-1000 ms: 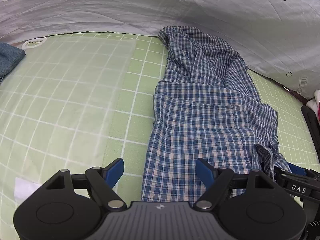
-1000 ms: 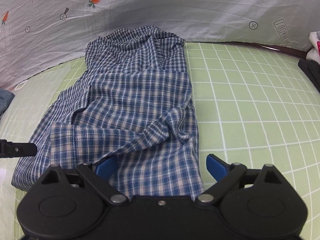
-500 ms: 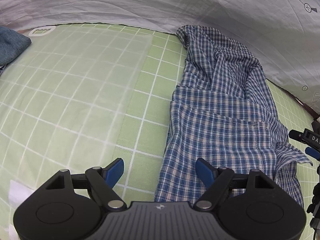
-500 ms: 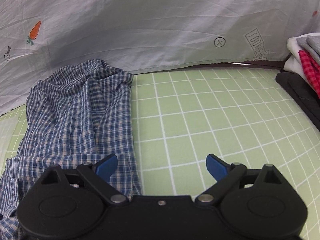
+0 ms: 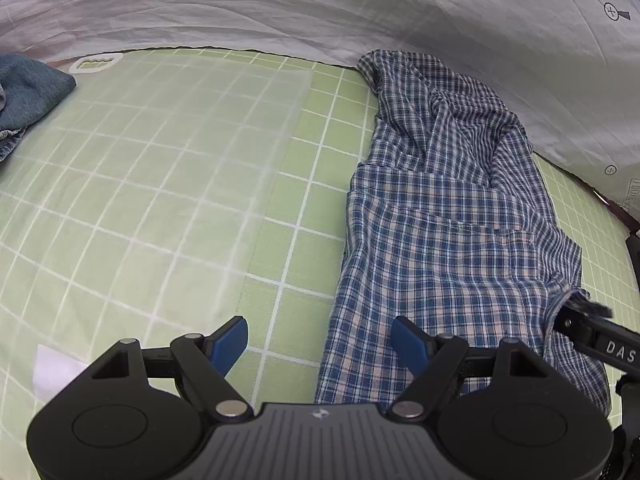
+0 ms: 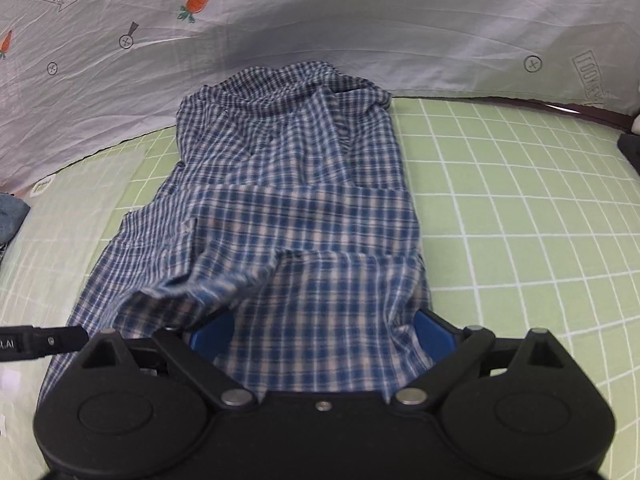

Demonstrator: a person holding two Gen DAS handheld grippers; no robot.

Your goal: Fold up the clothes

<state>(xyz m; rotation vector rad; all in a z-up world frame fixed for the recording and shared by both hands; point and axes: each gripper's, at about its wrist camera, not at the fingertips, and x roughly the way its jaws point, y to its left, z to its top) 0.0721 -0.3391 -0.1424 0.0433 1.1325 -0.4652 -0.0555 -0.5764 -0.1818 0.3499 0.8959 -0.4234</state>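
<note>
A blue-and-white checked shirt (image 5: pixel 440 232) lies lengthwise on the green grid mat (image 5: pixel 304 208), rumpled at its far end. My left gripper (image 5: pixel 320 344) is open at the shirt's near left corner, with the left hem between its blue pads (image 5: pixel 230 344) and the right pad over cloth. My right gripper (image 6: pixel 320 336) stands open over the near hem of the shirt (image 6: pixel 304 208). Cloth lies loose between its wide-set pads (image 6: pixel 434 336) and partly covers them. A black bar of the right gripper (image 5: pixel 592 340) shows at the shirt's right edge.
A denim garment (image 5: pixel 28 92) lies at the mat's far left beside a white tag (image 5: pixel 96 65). A translucent sheet (image 5: pixel 192 152) covers the mat's left part. A white carrot-print cloth (image 6: pixel 320 20) rises behind. A dark item (image 6: pixel 630 148) sits at the right edge.
The right gripper swung right, off the shirt, then came back over its near hem. In the left view the shirt now sits further right. Both pairs of jaws kept their width.
</note>
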